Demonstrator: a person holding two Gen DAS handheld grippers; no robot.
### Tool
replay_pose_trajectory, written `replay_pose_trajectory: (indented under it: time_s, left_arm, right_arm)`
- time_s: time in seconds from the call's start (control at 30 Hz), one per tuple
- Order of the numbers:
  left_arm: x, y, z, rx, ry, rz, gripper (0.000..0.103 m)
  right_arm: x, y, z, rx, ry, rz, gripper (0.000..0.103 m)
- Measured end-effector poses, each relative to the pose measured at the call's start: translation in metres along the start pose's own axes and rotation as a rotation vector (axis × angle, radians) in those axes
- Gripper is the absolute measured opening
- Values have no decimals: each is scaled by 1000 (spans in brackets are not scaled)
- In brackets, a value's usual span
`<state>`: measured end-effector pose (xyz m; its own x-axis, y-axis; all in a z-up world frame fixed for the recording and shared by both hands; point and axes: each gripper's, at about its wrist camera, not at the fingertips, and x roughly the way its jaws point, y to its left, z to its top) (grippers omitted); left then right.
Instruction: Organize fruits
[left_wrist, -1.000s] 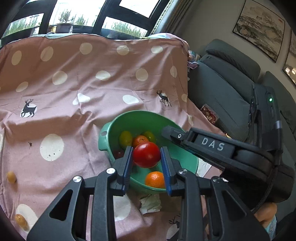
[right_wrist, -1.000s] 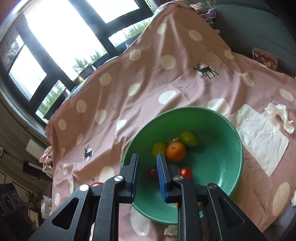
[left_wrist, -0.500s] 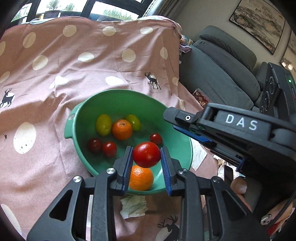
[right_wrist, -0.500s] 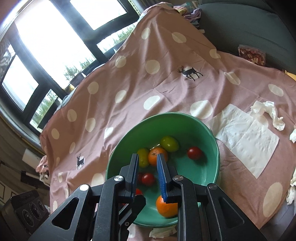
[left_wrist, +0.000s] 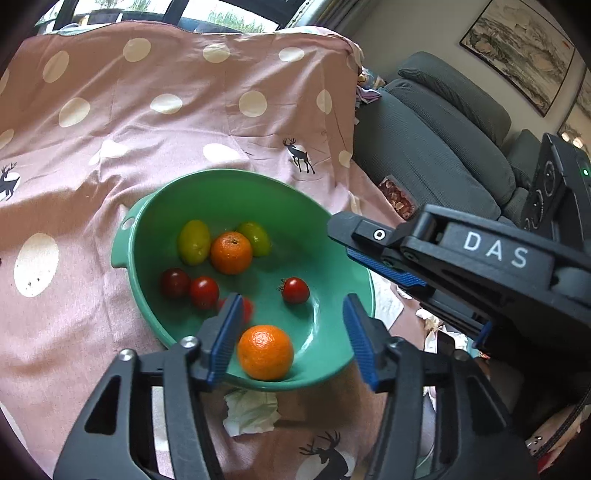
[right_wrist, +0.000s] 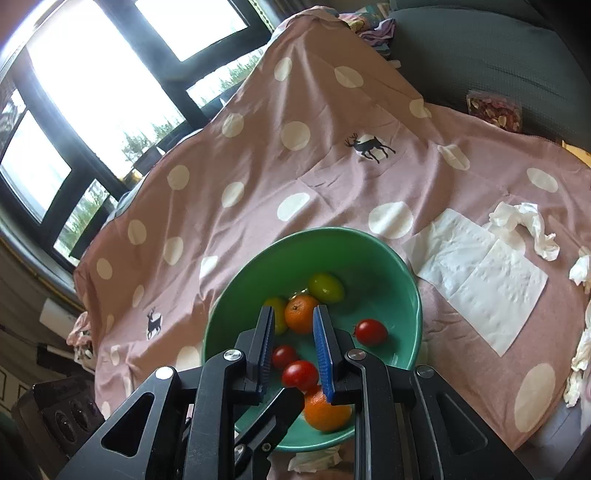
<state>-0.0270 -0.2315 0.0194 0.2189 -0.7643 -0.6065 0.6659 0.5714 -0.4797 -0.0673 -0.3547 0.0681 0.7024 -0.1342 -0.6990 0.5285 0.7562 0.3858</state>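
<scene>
My left gripper (left_wrist: 291, 334) hovering over near rim of green bowl (left_wrist: 147, 206), jaws opening, nothing between pads; blurred red tomato (left_wrist: 245, 308) sitting just past left pad. Bowl resting on pink spotted cloth (left_wrist: 110, 122), holding two yellow-green fruits, two oranges (left_wrist: 265, 352), several red tomatoes. My right gripper (right_wrist: 293, 347) hanging over same bowl, jaws narrow, gripping nothing. White tissue (right_wrist: 480, 273) lying right of bowl

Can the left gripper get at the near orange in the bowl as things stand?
Probably yes. The left gripper, jaws opening with nothing between them, hangs just above the near orange inside the bowl. No fruit lies on top; the right gripper stays off to the side.
</scene>
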Motion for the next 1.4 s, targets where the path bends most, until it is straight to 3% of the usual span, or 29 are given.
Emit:
replay_pose_trajectory:
  time_s: [0.17,0.37,0.6,0.8,0.97,1.17,1.3,1.4]
  left_arm:
    - [-14,0,0,1,-10,32,60]
    - [-52,13,2,-2,-56,197,60]
    - [-113,68,-12,-188,-114,343,60]
    - [-157,103,-34,-276,-129,498,60]
    - [-163,126,-48,-339,-57,558,58]
    - [-152,142,-65,-341,61,610,53]
    - [-142,156,-74,-381,133,607,39]
    - [-139,166,-80,-417,148,622,36]
  right_arm:
    - [-3,4,0,-17,-3,21,23]
    - [-3,14,-2,-48,5,58,23]
    - [-1,32,-6,-100,21,100,25]
    - [1,48,-12,-149,39,135,36]
    - [5,63,-19,-207,68,148,36]
    - [8,80,-28,-261,94,167,36]
    - [12,95,-36,-304,123,197,36]
    - [16,105,-42,-332,145,214,36]
